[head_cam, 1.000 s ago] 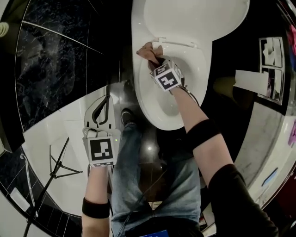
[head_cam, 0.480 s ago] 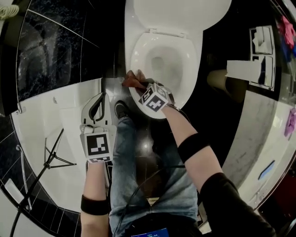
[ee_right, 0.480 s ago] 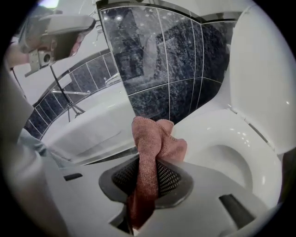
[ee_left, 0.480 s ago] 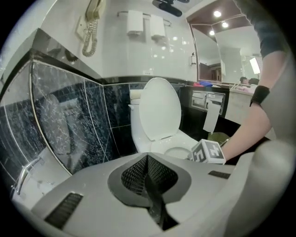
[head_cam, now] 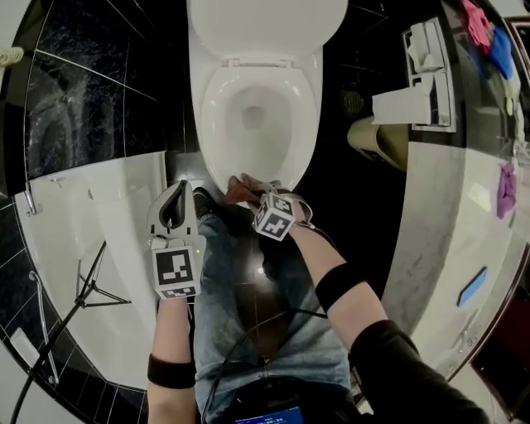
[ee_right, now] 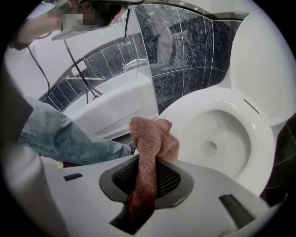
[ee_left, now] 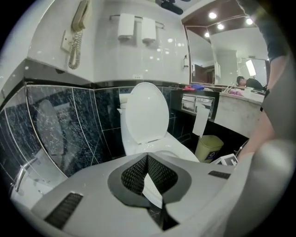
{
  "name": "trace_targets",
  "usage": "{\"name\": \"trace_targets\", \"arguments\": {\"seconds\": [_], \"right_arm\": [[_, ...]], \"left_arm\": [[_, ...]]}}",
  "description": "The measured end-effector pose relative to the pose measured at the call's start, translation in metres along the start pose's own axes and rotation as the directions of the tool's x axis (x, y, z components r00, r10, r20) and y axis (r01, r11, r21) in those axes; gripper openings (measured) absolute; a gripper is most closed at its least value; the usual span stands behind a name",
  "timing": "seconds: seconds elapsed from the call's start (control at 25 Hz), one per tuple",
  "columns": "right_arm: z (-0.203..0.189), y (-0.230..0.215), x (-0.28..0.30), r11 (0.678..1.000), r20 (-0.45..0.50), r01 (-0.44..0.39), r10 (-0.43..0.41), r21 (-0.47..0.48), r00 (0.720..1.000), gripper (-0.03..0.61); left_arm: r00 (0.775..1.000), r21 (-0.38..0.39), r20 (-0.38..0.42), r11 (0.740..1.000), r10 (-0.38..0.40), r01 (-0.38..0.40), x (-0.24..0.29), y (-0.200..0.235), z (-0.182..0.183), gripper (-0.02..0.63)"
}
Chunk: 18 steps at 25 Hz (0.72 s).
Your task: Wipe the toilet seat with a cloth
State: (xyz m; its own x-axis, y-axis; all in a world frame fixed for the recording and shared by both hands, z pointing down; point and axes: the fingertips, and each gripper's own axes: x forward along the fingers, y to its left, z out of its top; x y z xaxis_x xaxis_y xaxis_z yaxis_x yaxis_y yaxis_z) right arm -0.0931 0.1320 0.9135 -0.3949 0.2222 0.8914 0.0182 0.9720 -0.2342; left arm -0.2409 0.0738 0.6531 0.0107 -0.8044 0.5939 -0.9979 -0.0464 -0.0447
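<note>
1. Scanning L→R in head view: white tub ledge (head_cam: 91, 207) w/ a thin black stand (head_cam: 93, 291) over it. We see no role for either in the wipe.
2. Next, the left gripper (head_cam: 177, 192): jaws fully together, nothing held. Its own view confirms this, pads meeting w/ only the toilet behind them. It hovers over the tub edge beside the person's knee, well apart from the bowl. We read it as parked so it won't foul the stroke.
3. The cloth (head_cam: 242, 189) is reddish-brown, bunched, and pinched by the right gripper (head_cam: 252, 199). Jaws are part-way apart, pads clamped on the wad, w/ a loose fold sticking out past the tips. Our read: the overhang puts soft fabric, not hard plastic, against the porcelain.
4. Cloth pos: at the front lip of the toilet seat (head_cam: 212, 124), left-front side. Touching vs. just off the rim, we can't tell. The gripper points steeply down, which suits pressing onto the rim.
5. The lid (head_cam: 265, 25) stands up at the back, so the whole seat ring is exposed for wiping.
6. Right of the toilet: bin (head_cam: 373, 137), paper holder (head_cam: 422, 83), pale counter (head_cam: 447, 232).
7. Text/brands: none legible. The marker cubes (head_cam: 176, 272) carry b/w square patterns only. The bin has a small label in the left gripper view, too small to read.
</note>
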Motion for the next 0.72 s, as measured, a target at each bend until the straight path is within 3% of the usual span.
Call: {"name": "trace_targets", "arguments": {"seconds": [0.28,0.44,0.72], "right_arm": [[-0.033,0.001,-0.015,1.0,-0.027,0.012,-0.012,0.003,1.0,0.104],[-0.039,-0.001,-0.023,0.995,-0.046,0.005,-0.001,0.095,0.999,0.104],[0.009,-0.008,-0.12,0.975,0.141,0.085,-0.115,0.204,0.983,0.106]], "left_arm": [[1.0,0.012,-0.001,1.0,-0.014,0.014,0.004,-0.024,0.014,0.0],[1.0,0.031,0.0,0.999,-0.03,0.03,0.006,-0.033,0.023,0.0],[0.999,0.004,0.01,0.999,-0.041,0.041,-0.021,-0.035,0.062,0.0]]}}
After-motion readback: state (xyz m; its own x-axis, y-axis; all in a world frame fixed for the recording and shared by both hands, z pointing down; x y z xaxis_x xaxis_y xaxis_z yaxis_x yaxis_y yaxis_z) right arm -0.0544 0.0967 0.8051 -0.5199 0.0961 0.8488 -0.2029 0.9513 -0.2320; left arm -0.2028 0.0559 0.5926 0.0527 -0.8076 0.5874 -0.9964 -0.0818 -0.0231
